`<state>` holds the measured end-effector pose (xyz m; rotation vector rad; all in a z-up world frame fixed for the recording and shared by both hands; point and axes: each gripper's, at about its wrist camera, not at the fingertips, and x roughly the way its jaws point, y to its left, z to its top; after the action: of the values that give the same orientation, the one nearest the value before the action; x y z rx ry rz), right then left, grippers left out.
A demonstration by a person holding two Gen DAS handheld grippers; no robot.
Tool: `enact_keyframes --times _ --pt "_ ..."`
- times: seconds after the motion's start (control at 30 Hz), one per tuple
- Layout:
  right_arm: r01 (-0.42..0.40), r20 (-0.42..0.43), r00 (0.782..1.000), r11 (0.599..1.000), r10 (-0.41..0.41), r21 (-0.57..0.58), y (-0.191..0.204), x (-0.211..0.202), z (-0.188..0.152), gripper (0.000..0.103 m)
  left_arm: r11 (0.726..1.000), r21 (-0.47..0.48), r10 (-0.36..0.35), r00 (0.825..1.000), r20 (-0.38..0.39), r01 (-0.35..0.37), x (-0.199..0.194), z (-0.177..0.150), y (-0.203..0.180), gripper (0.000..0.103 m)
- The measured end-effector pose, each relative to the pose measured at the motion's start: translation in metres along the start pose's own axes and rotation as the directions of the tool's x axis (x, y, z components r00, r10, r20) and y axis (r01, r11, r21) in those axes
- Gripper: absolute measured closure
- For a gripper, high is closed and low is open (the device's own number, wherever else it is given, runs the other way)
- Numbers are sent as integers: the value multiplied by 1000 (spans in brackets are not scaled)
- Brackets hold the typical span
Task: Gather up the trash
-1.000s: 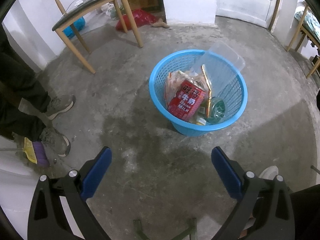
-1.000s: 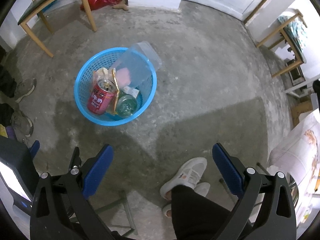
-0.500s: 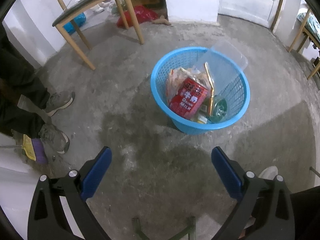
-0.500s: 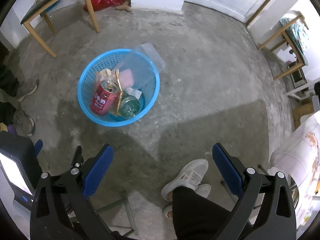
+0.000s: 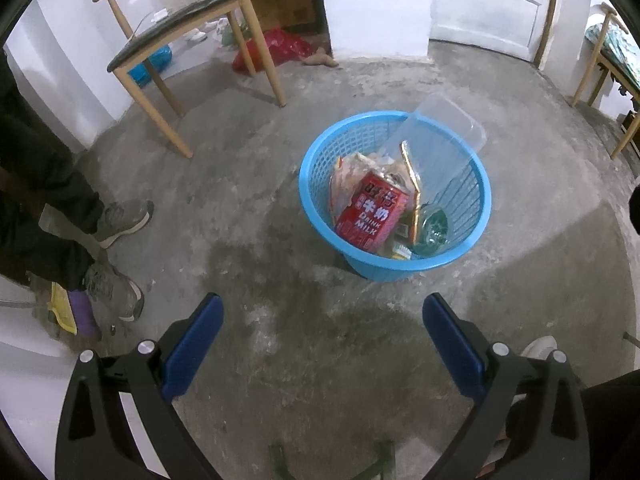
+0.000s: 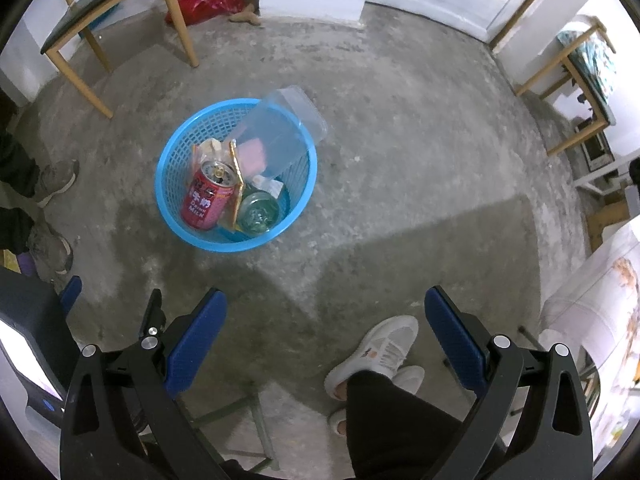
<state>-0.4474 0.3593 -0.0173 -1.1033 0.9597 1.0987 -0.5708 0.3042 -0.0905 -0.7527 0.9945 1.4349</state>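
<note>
Trash fills the blue basket (image 5: 476, 216) that stands on the bare concrete floor (image 5: 260, 360), ahead of both grippers. Nearest the cameras, the left gripper (image 5: 322, 320) and the right gripper (image 6: 326, 314) each hang above the floor with fingers spread wide and nothing between them; a white shoe (image 6: 386, 346) of the person holding them shows under the right one. Inside the basket a red milk can (image 5: 370, 216) leans against crumpled wrappers (image 5: 346, 178), with a green glass jar (image 6: 258, 208) beside it toward the near rim and a clear plastic container (image 5: 440, 144) tilted over the far rim. The can and container look light and thin-walled, likely to dent or slip under a hard squeeze; the jar is probably heavier, smooth and breakable; the wrappers are limp. If the basket itself is to be lifted, its stiff rolled rim on the near side seems the surest hold, since the meshed wall would likely flex. The floor is rough, stained grey concrete, with no loose litter plain near the basket. Further off stand a wooden chair (image 5: 188, 36), a red bag (image 6: 208, 0) by the white wall, another person's grey shoes (image 5: 120, 220) at the left, and a pale door (image 5: 492, 4) at the back.
</note>
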Motion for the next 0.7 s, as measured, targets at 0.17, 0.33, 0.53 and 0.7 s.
enact_keyframes --times 0.17,0.33,0.53,0.7 --pt "0 -1 1000 1000 0 1 0 0 0 8 1000 14 5 1000 26 -5 -4 1 -3 5" --pt "5 -5 1000 1000 -5 -16 3 -1 -1 8 1000 16 0 1000 7 0 0 1 -4 5" --pt "19 -21 1000 1000 -19 -24 3 2 0 8 1000 14 -12 1000 -10 12 4 1 -4 5" --pt "32 -28 999 999 -33 -29 4 2 1 8 1000 14 -21 1000 -23 21 7 0 -4 5"
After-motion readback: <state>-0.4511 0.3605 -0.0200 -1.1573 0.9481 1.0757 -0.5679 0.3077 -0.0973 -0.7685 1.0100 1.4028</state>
